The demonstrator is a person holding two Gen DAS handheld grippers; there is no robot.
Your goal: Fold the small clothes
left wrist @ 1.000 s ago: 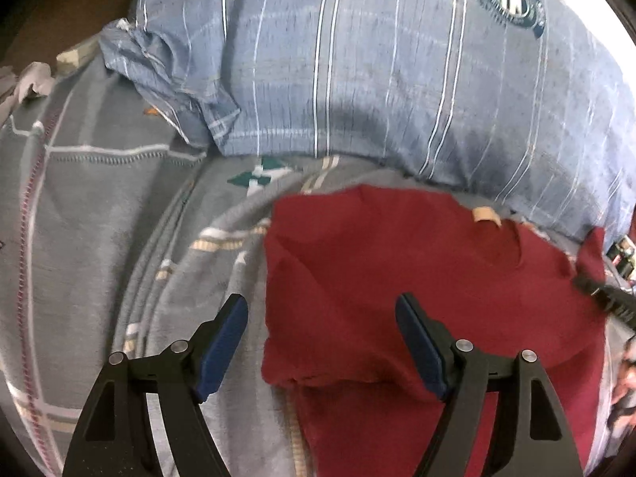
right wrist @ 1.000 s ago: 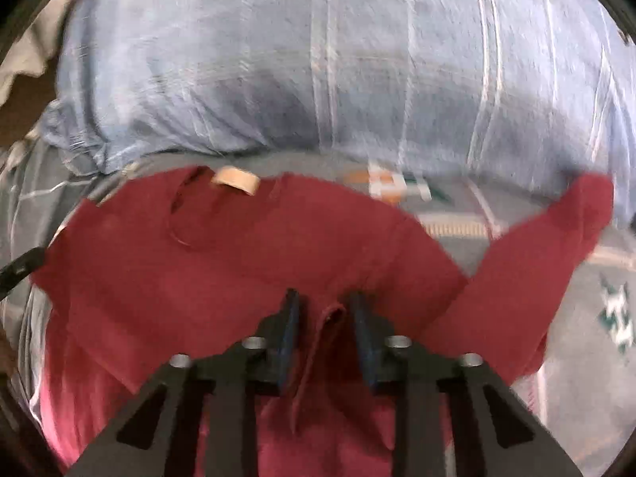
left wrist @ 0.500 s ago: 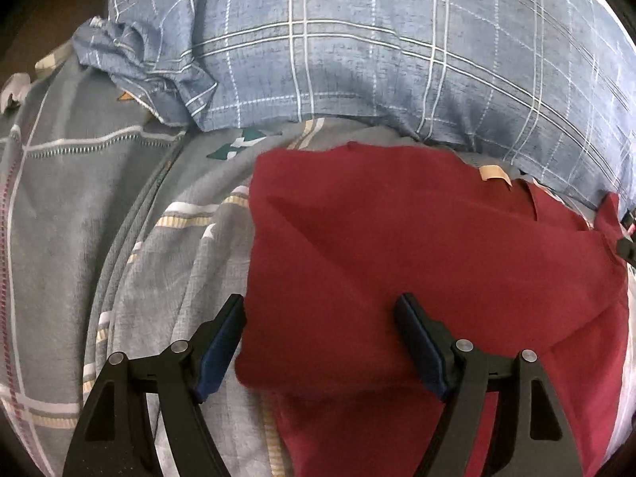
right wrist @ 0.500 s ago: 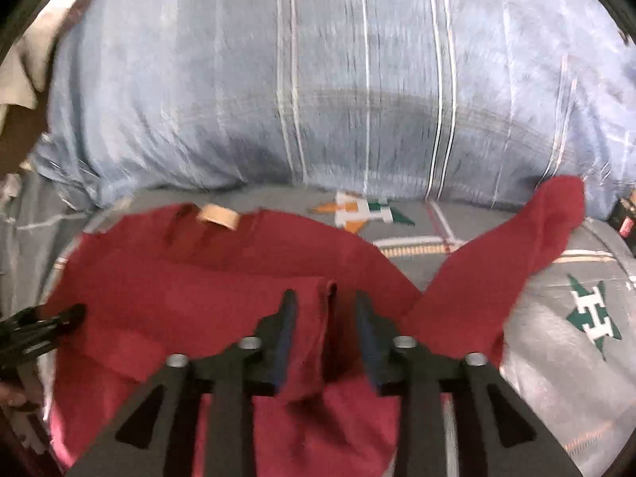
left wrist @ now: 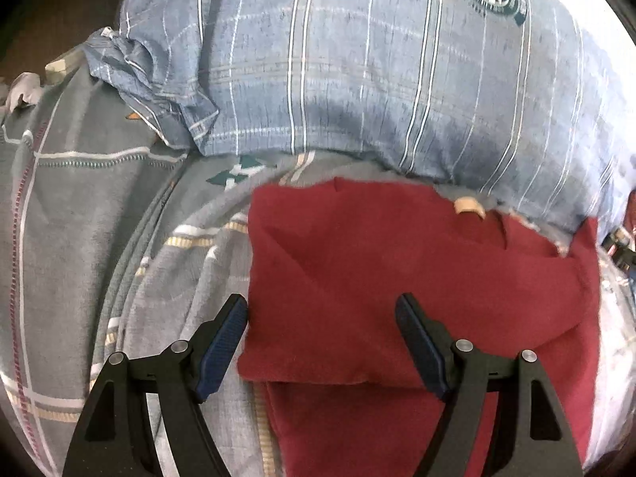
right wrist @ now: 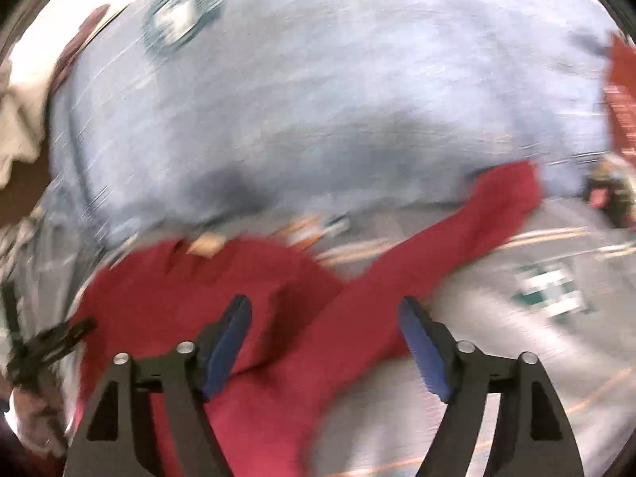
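A small dark red shirt [left wrist: 397,270] lies on a grey patterned bed cover [left wrist: 87,214], its left side folded in over the body, a tan neck label [left wrist: 469,204] at the far edge. My left gripper [left wrist: 322,346] is open and empty just above the folded part's near edge. In the blurred right wrist view the red shirt [right wrist: 206,302] lies with one long sleeve [right wrist: 457,238] stretched out to the far right. My right gripper [right wrist: 324,342] is open and empty over the shirt where the sleeve joins the body.
A big blue plaid pillow [left wrist: 357,71] lies right behind the shirt and also fills the far part of the right wrist view [right wrist: 318,91]. The left gripper's black fingers [right wrist: 51,346] show at the left edge of the right wrist view. A red item [right wrist: 622,91] sits far right.
My right gripper was shut on a fold of the red shirt; it has opened and let the cloth go, and it is moving fast. My left gripper stayed open over the shirt.
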